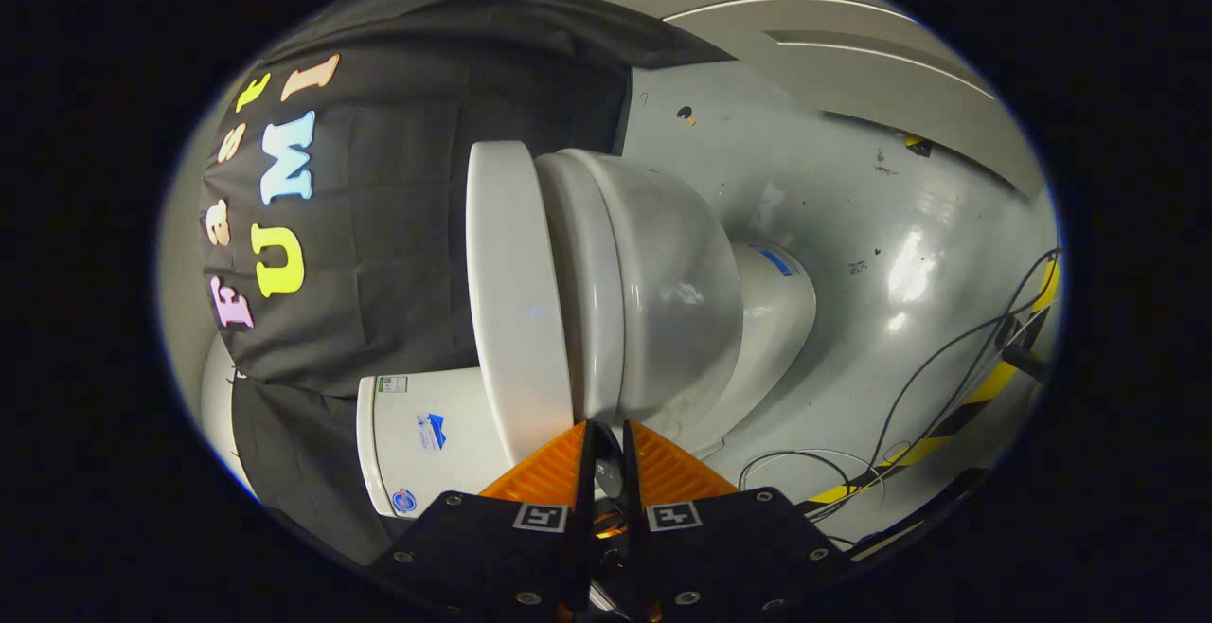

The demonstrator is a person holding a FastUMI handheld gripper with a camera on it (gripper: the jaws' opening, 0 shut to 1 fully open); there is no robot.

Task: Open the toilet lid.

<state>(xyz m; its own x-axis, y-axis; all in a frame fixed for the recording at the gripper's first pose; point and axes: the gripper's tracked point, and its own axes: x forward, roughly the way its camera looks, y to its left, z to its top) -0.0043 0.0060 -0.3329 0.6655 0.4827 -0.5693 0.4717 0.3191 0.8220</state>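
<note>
While the gripper is sitting w/ fingers nearly together, gripping nothing, the toilet lid is lying shut against the bowl just ahead of the tips; cables are trailing over the floor beyond.

Hand-held gripper: one unit, two fingers extending forward side by side, tips nearly together with a narrow slit between them, nothing pinched in the gap; view rolled sideways.
</note>
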